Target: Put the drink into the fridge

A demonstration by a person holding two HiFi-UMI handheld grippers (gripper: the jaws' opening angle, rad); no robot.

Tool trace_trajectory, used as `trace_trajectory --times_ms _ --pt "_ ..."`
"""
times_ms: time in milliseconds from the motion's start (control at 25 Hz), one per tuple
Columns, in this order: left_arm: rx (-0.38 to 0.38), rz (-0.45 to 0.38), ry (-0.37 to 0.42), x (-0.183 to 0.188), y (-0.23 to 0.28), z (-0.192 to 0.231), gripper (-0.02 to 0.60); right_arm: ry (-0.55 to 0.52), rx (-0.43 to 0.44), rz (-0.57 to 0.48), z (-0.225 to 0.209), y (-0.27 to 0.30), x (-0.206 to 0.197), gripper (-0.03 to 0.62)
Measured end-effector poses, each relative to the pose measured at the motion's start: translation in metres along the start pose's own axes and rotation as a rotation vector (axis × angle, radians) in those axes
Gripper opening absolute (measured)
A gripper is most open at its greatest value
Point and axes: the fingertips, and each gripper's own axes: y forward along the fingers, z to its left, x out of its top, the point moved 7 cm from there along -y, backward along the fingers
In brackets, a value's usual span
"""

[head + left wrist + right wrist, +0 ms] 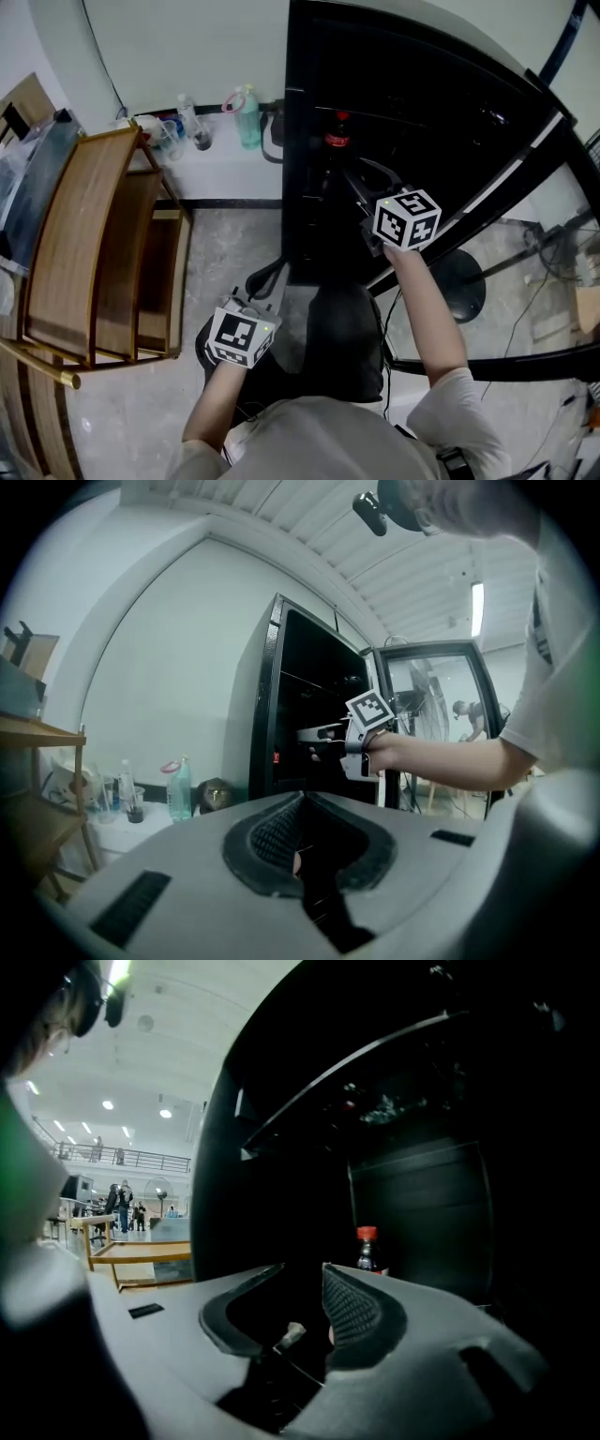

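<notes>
The drink, a dark cola bottle (337, 131) with a red cap, stands upright inside the open black fridge (309, 66). In the right gripper view the bottle (366, 1251) is just beyond the right jaw, untouched. My right gripper (367, 192) reaches into the fridge's dark interior; its jaws (302, 1267) stand a little apart with nothing between them. My left gripper (265, 279) hangs low in front of the fridge, away from it, pads together and empty (300, 797). From the left gripper view I see the right gripper (323, 733) held out into the fridge.
The fridge's glass door (506, 244) is swung open to the right. A wooden rack (84, 244) stands at the left. Several bottles, one green (248, 117), sit on a white ledge by the wall. A round black base (459, 281) lies behind the door.
</notes>
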Motion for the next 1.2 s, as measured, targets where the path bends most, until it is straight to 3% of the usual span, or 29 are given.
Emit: trace_trajectory --times_ms 120,320,600,920,1200 --pt "-0.007 -0.003 -0.003 -0.003 0.001 0.006 0.009 -0.001 0.019 -0.007 0.017 -0.006 0.000 0.109" --pt "0.016 -0.026 -0.074 -0.007 -0.003 0.013 0.009 -0.012 0.056 -0.023 0.040 -0.015 0.001 0.062" --pt "-0.015 -0.016 -0.058 -0.008 -0.007 0.014 0.009 -0.063 0.060 -0.033 0.067 -0.027 -0.008 0.028" --pt "-0.029 -0.009 -0.062 -0.022 -0.007 0.016 0.009 -0.032 0.076 -0.028 0.063 -0.035 -0.022 -0.005" --pt "0.007 -0.018 -0.082 -0.026 0.002 0.031 0.009 -0.042 0.096 -0.023 0.060 -0.028 -0.038 -0.005"
